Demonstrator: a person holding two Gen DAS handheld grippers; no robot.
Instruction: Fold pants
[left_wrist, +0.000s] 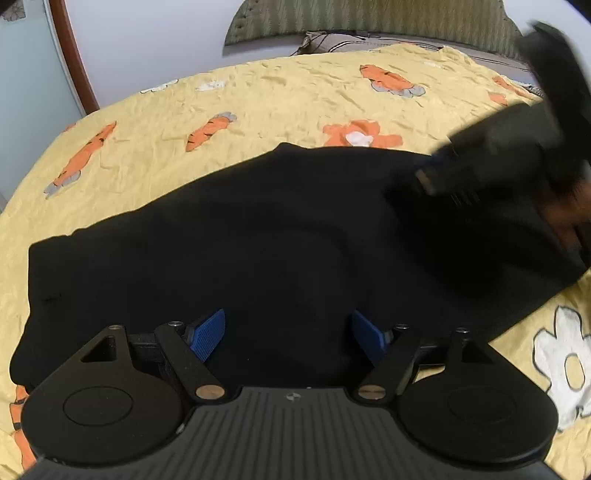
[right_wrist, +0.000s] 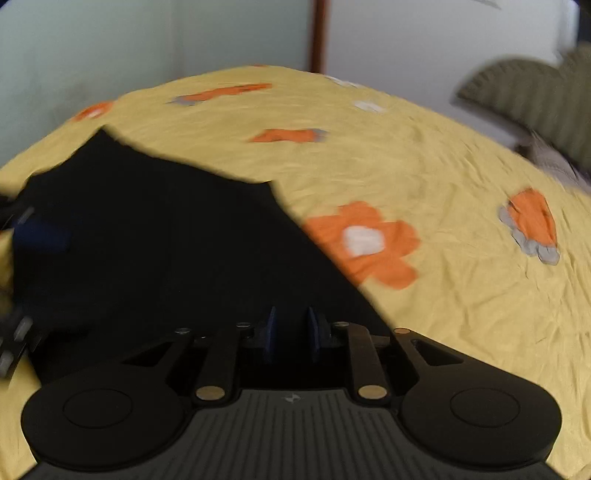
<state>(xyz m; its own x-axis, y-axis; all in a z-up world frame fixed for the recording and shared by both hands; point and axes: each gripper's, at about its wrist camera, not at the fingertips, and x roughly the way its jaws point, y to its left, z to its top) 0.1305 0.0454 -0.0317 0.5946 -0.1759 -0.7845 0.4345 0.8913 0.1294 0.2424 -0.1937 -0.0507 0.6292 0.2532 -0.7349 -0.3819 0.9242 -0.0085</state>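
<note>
pants (left_wrist: 240, 240): black, spread flat across the yellow bedspread (left_wrist: 295, 92); fill the mid of the left wrist view, running from lower left edge up to the right. Fabric too dark to make out legs vs waist or fold lines. In the right wrist view they cover the left half, w/ a jagged upper edge against the yellow.
left gripper (left_wrist: 288, 334): jaws wide apart, blue pads angled outward, nothing between them. Black cloth lies under/behind the gap; contact w/ it can't be told. Seen also at the left edge of the right wrist view, blurred.
left pads (left_wrist: 207, 334): textured blue, clear of each other.
right gripper (right_wrist: 291, 332): jaws narrow, a slim gap btwn the two blue pads, no cloth seen pinched in it. Over the pants' near edge, close to where black meets yellow. From the left wrist view it shows at upper right, heavily blurred, above the pants' right end.
hand (left_wrist: 565, 218): part of the person's hand behind the right gripper, blurred, at the right edge.
bedspread: yellow, wrinkled, printed w/ orange carrots, orange flowers and white flowers; an orange flower (right_wrist: 364, 243) sits just beside the pants' edge.
headboard (left_wrist: 369, 22): olive, ribbed padding, at the far end of the bed.
pillow (left_wrist: 351, 38): grey-brown, under the headboard, only partly visible.
wall (left_wrist: 166, 33): pale, behind the bed; a dark-red wooden frame (left_wrist: 72, 55) stands at left.
</note>
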